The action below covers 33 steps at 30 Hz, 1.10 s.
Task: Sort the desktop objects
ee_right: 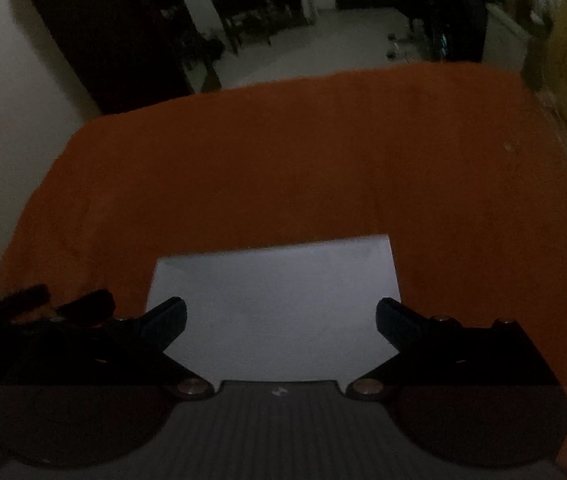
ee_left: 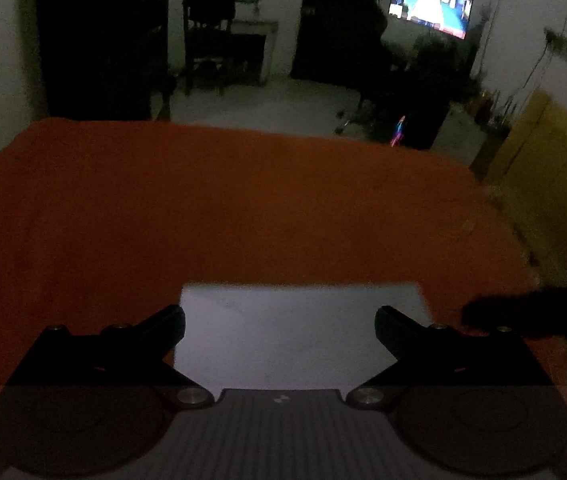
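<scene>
Two grippers: left gripper (ee_left: 280,322) and right gripper (ee_right: 281,314) both hang low over the same spot, side by side; the left gripper's dark fingers (ee_right: 83,304) show at the left edge of the right wrist view, and the right gripper's show as a dark blur at the right edge of the left wrist view.
Fingers: wide apart on both, nothing between them.
Task's thing: one pale sheet (ee_left: 303,332), flat on the orange cloth (ee_left: 243,208) near the near edge; it lies under and ahead of both grippers, its far edge beyond the fingertips. Whether it is paper, card or a thin book cannot be told in this dim light.
Other objects: none visible on the cloth; most of the tabletop shows bare orange.
Contact: cannot tell whether either gripper touches the sheet; they seem just above it.
Step in hand: judged as the start of a pick, with both grippers lined up on the sheet and no grasp made.
Next move calls for: getting a finger under an edge, since a flat sheet offers nothing to pinch from above; sliding it toward the cloth's edge may help.
Risk: the soft cloth may bunch up in the pinch.
</scene>
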Motion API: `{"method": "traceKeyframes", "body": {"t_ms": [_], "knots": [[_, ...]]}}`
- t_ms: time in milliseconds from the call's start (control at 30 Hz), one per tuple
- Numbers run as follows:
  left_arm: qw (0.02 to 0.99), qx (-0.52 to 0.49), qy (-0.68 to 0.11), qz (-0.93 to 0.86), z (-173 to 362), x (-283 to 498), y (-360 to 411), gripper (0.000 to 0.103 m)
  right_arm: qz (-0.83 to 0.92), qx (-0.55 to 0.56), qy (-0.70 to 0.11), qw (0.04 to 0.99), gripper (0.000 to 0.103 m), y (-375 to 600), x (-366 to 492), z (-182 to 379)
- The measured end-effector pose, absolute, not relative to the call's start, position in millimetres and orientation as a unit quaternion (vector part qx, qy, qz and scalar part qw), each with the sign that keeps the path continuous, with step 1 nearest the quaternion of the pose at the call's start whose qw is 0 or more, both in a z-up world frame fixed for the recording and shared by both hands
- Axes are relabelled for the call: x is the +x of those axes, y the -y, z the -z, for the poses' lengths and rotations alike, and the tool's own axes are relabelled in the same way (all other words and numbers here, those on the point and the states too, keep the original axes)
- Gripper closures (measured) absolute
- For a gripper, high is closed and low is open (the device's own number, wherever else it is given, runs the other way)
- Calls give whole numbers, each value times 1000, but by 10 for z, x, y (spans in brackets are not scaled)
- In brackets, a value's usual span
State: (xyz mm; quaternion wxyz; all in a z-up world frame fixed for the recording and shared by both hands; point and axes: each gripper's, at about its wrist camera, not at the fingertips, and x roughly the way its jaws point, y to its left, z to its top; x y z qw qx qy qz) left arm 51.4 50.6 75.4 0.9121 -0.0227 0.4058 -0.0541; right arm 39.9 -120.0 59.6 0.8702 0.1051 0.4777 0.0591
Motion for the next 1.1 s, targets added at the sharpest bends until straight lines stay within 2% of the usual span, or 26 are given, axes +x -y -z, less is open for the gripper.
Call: {"method": "traceKeyframes", "body": {"t_ms": [167, 300, 433, 567, 733, 1100], "knots": [[906, 53, -420, 4, -442, 418, -374, 0, -28, 45, -437, 898, 0, 1195, 81, -398], [914, 34, -403, -16, -303, 252, -407, 0, -15, 46, -426, 903, 0, 1227, -151, -126], [900, -39, -434, -12, -130, 163, -517, 0, -21, 66, -456, 887, 0, 1313, -176, 227], [896, -37, -443, -8, -52, 86, -507, 0, -21, 63, -467, 882, 0, 1294, -261, 378], [897, 12, -441, 2, 58, 57, -338, 0, -37, 57, -460, 885, 0, 1288, -289, 368], [879, 12, -476, -13, 220, 37, -462, 0, -44, 58, -501, 862, 0, 1230, -296, 629]]}}
